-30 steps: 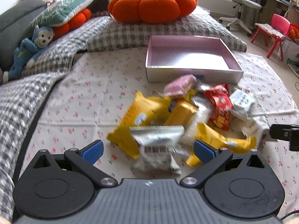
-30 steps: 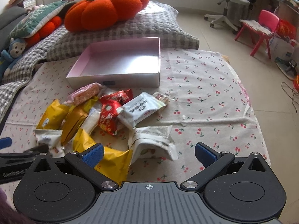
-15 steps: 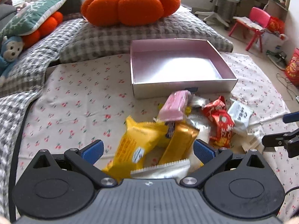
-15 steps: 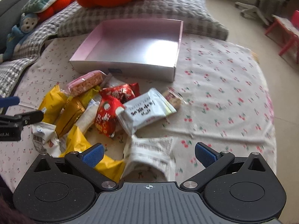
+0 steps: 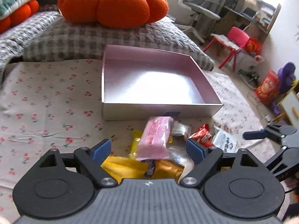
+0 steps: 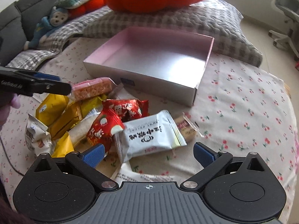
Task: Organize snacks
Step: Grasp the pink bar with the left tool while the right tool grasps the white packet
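Observation:
A pile of snack packets lies on the cherry-print sheet in front of an empty pink box (image 5: 160,85), which also shows in the right wrist view (image 6: 149,63). My left gripper (image 5: 147,151) is open, its blue pads on either side of a pink snack bar (image 5: 157,138) on top of yellow packets (image 5: 123,168). In the right wrist view the left gripper (image 6: 46,85) reaches the pink bar (image 6: 93,91). My right gripper (image 6: 147,154) is open over a white packet (image 6: 149,134), next to red packets (image 6: 112,123).
An orange pumpkin cushion (image 5: 112,3) lies on a grey checked pillow (image 5: 93,39) behind the box. A blue monkey toy (image 6: 46,26) lies at the back left. A pink child's chair (image 5: 235,43) and an office chair (image 5: 200,9) stand on the floor to the right.
Both grippers have moved forward over the pile toward the box. The left now frames the pink bar; the right has moved past the white striped packet to the white packet with black print.

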`<action>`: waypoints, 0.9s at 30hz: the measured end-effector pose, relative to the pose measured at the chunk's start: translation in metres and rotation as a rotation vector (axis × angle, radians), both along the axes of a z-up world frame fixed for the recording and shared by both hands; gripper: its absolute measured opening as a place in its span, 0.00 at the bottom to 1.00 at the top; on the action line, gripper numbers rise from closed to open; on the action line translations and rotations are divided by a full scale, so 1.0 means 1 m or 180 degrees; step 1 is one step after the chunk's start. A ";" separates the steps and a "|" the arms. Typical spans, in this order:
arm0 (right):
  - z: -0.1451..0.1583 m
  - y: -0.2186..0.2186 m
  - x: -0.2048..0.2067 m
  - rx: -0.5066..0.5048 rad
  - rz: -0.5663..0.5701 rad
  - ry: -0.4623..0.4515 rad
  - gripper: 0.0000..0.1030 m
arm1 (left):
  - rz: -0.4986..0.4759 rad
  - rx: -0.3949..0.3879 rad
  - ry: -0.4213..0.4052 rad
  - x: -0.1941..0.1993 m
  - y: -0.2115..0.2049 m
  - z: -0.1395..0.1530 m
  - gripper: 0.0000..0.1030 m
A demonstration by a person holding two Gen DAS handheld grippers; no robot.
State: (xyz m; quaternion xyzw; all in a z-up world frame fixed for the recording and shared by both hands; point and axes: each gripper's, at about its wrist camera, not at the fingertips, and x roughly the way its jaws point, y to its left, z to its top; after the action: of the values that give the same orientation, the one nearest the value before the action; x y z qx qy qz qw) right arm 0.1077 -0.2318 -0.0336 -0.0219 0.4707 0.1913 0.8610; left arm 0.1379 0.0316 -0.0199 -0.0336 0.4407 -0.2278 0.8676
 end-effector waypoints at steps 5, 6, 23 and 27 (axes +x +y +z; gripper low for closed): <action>-0.005 0.006 0.004 -0.0034 0.0107 -0.0110 0.96 | 0.0055 -0.0165 0.0195 0.013 0.001 -0.011 0.68; -0.005 0.007 0.004 -0.0030 0.0113 -0.0130 0.95 | 0.0081 -0.0202 0.0240 0.015 0.001 -0.013 0.64; -0.016 0.024 -0.001 -0.0307 0.0188 -0.0347 0.77 | 0.0085 -0.0293 0.0316 0.018 -0.006 -0.022 0.39; -0.015 0.027 -0.003 -0.0332 0.0240 -0.0388 0.64 | 0.0104 -0.0292 0.0273 0.017 -0.005 -0.020 0.32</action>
State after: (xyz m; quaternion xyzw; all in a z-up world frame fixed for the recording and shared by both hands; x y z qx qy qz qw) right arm 0.1042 -0.2044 -0.0484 -0.0960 0.4256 0.1971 0.8779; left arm 0.1551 0.0267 -0.0403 -0.0902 0.4659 -0.2319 0.8491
